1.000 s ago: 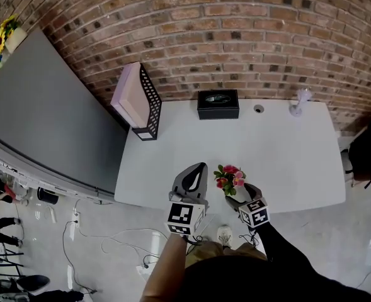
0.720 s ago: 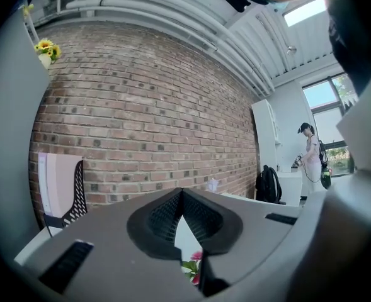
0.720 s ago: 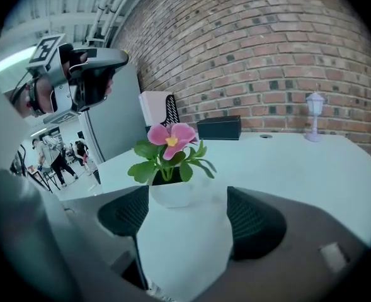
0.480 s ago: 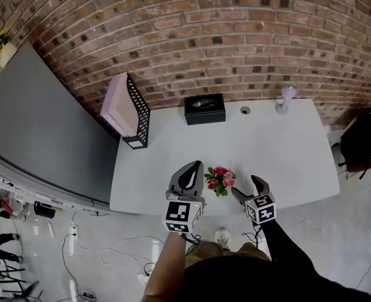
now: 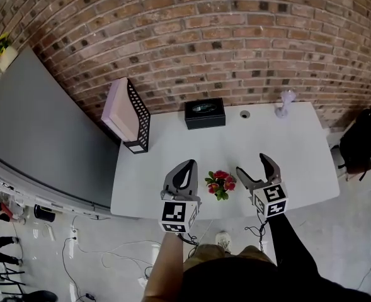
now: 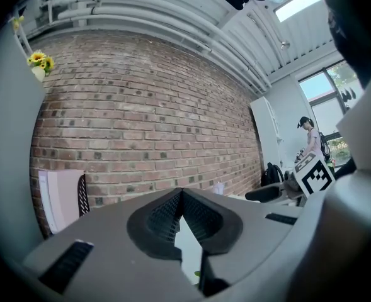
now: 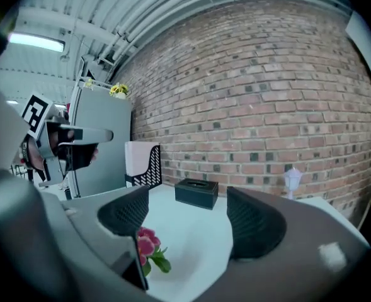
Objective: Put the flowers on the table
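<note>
In the right gripper view, the inner jaw of the right gripper (image 7: 188, 218) covers the lower part of the flowers (image 7: 146, 247); we see only pink heads and a few leaves. In the left gripper view, the body of the left gripper (image 6: 182, 197) hides nearly all of the desk (image 6: 185, 250). In the head view, the right edge cuts off the black bag (image 5: 363, 140), and the pale object (image 5: 286, 102) at the desk's far corner is too small to identify.

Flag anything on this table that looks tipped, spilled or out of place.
Nothing stands out. The flowers rest loose on the table near its front edge, between the shut left gripper and the open right gripper, and neither touches them. The black box and file holder stand upright at the back; nothing is spilled.
</note>
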`<state>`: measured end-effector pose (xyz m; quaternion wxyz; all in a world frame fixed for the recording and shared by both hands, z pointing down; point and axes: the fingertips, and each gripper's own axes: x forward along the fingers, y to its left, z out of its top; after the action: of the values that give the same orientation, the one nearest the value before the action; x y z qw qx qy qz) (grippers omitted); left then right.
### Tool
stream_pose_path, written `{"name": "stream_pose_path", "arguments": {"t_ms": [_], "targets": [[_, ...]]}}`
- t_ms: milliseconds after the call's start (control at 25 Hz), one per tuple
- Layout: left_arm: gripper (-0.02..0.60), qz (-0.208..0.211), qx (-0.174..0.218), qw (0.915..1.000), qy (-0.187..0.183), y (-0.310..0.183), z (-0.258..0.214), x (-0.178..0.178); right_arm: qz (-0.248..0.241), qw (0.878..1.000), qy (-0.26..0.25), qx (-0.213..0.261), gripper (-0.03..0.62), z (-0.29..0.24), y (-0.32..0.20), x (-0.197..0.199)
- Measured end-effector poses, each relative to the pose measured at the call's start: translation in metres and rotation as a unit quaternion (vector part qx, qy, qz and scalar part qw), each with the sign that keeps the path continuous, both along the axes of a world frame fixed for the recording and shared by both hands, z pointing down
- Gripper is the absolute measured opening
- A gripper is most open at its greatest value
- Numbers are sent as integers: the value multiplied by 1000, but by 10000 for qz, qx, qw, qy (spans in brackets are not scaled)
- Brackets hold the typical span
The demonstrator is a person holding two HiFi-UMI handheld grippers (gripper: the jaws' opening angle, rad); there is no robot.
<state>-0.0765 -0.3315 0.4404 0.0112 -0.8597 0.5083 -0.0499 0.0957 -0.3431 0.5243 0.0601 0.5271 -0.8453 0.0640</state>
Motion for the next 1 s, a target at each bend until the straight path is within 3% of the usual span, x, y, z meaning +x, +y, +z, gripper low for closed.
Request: {"name": "stream_pose_path", "arguments": {"t_ms": [400,640,1000], "targets": [[8,-288,236,9993,-28,-8,-28,-24,-227,9956,164,892,380,-85,-5,-5],[8,-290,375,9989,-70,-11,-41,-26,-369,9954,61,885,379,-88,-7,-9],[8,-318,323,9989,68,-13,-39,-29,-766,9922,432,880,364,-87,-4,-25]]}}
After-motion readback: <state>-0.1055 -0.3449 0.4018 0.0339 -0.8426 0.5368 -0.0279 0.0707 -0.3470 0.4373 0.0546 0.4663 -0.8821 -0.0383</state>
